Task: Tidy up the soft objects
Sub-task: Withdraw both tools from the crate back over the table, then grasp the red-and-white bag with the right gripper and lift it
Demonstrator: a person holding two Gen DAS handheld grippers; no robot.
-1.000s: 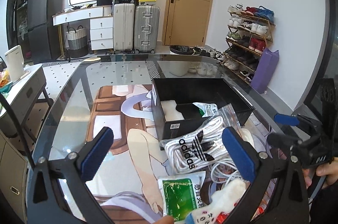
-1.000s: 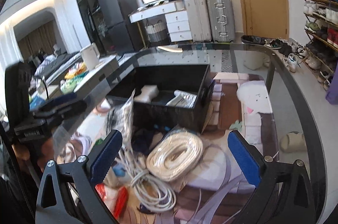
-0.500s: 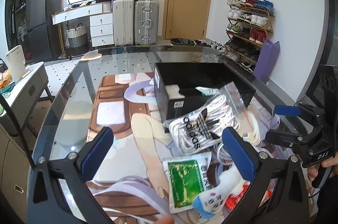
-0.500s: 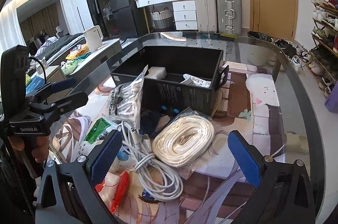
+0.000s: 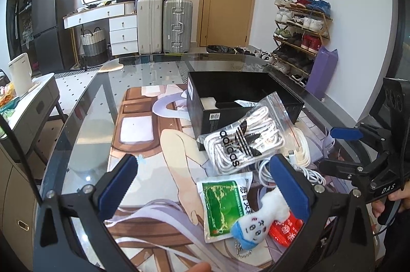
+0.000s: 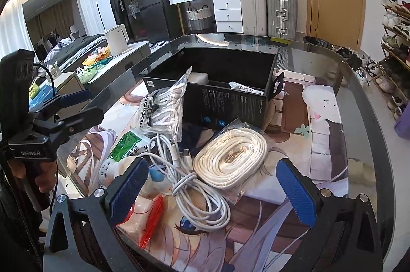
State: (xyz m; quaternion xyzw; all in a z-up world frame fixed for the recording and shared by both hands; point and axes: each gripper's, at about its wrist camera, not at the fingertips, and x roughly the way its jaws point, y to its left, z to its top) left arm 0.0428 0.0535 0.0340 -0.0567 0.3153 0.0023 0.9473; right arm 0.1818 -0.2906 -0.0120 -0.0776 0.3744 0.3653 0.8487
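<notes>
Both grippers hover over the pile with nothing picked up, so the step in hand looks like choosing the next soft thing to move into the black box [image 5: 243, 102]. The left gripper [image 5: 205, 184] stands wide and empty; the right gripper [image 6: 212, 190] is likewise wide and empty.

Taken left to right, with the box as landmark: in front of the box and to its left lies one green packet [image 5: 225, 202] flat on the table mat [image 5: 143, 156]. Just beside it, nearer the camera, lies one small white plush toy [image 5: 258, 215] with a blue end, touching one red packet [image 5: 284, 229]. Leaning against the box's front wall stands one clear bag of white laces [image 5: 246, 143]. Right of that, in front of the box, lies one loose white charging cable [image 6: 194, 187], and beside it one bagged coil of white cord [image 6: 230, 159]. Inside the box at least two pale things show; what they are cannot be told.

The next move probably calls for one gripper to descend over a single item, likely the lace bag or the plush toy, pinch it without snagging the cable, and lift it over the box wall.
</notes>
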